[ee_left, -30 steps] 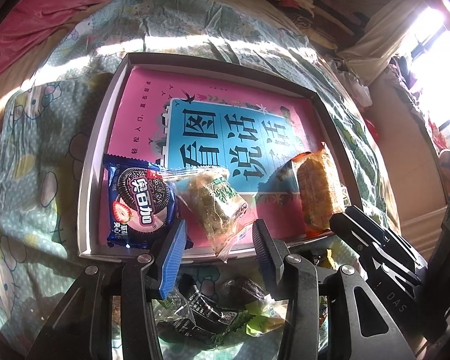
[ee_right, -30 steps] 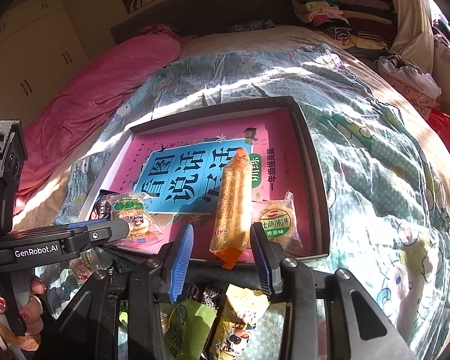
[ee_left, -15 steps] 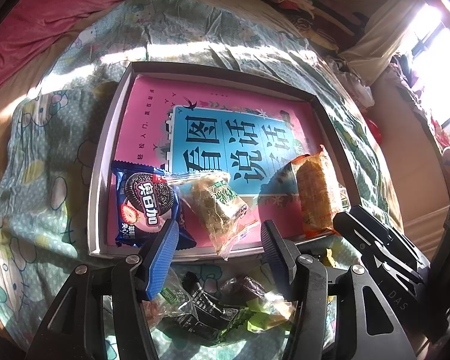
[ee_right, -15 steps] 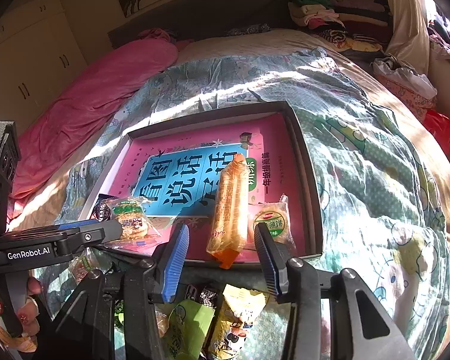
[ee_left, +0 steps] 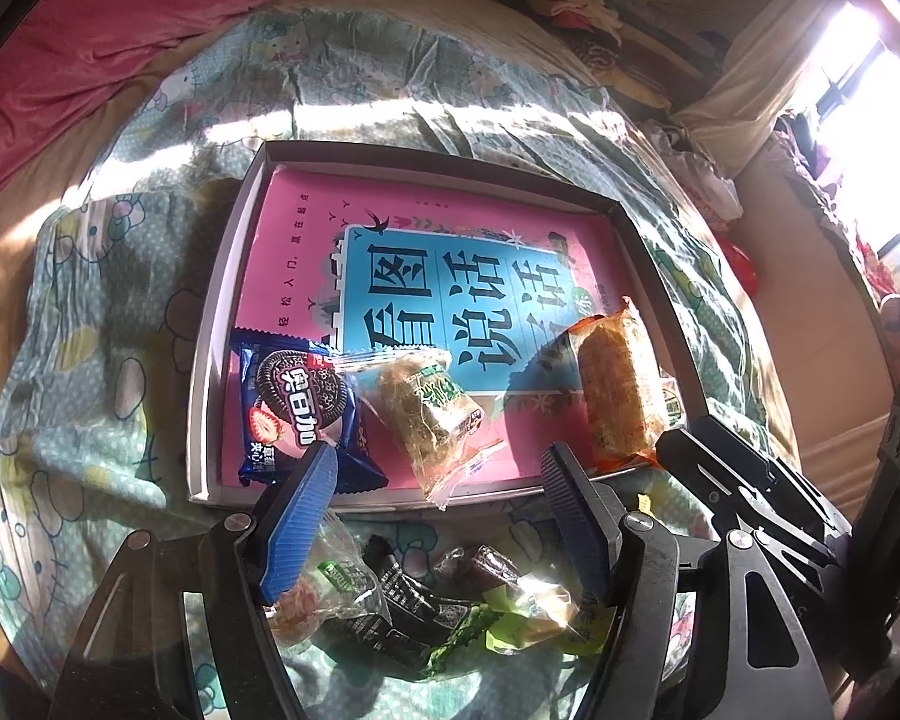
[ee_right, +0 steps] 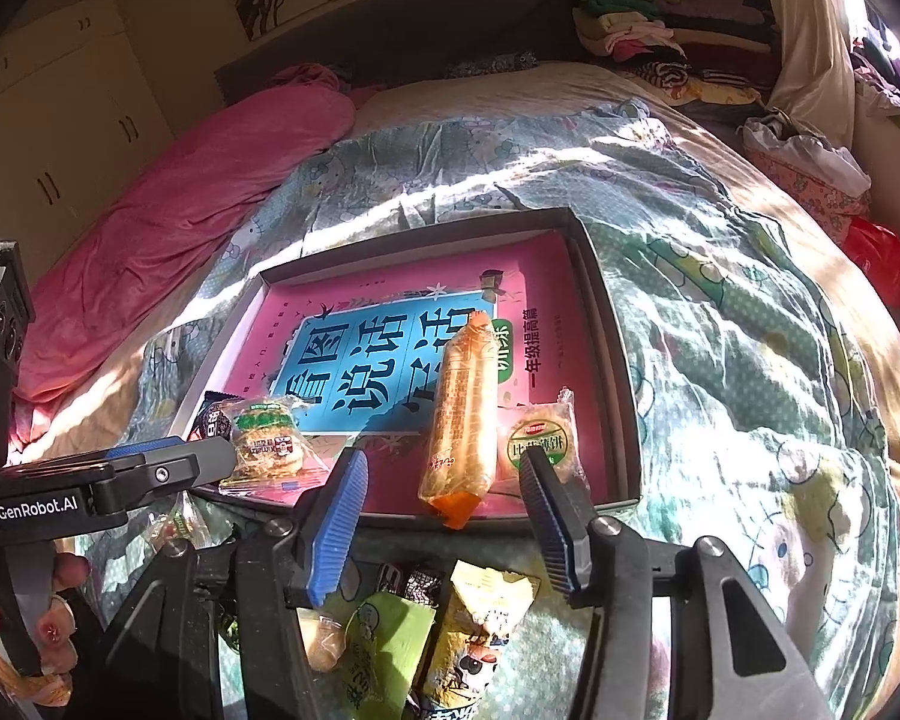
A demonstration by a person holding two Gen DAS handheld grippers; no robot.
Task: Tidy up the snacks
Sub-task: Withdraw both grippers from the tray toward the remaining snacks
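Both grippers have drawn back from the tray point(ee_left: 210, 360). Left gripper point(ee_left: 438, 516) and right gripper point(ee_right: 444, 516) are spread, empty, above loose snacks point(ee_left: 414, 612) on the quilt point(ee_right: 750, 360); four packets sit in the tray. Next pick is likely.

The left gripper point(ee_left: 441, 471) and right gripper point(ee_right: 444, 480) hover side by side. Both are spread wide and hold nothing.

A pink blanket point(ee_right: 168, 228) lies bunched along the bed's left edge, beside a green cartoon-print quilt point(ee_right: 750, 360) spread over the middle. Folded clothes point(ee_right: 642, 30) are stacked at the bed's far right corner by a dark headboard point(ee_right: 390, 30). A red bag point(ee_right: 879, 261) sits off the right edge, and cream cabinets point(ee_right: 72, 114) stand at far left.
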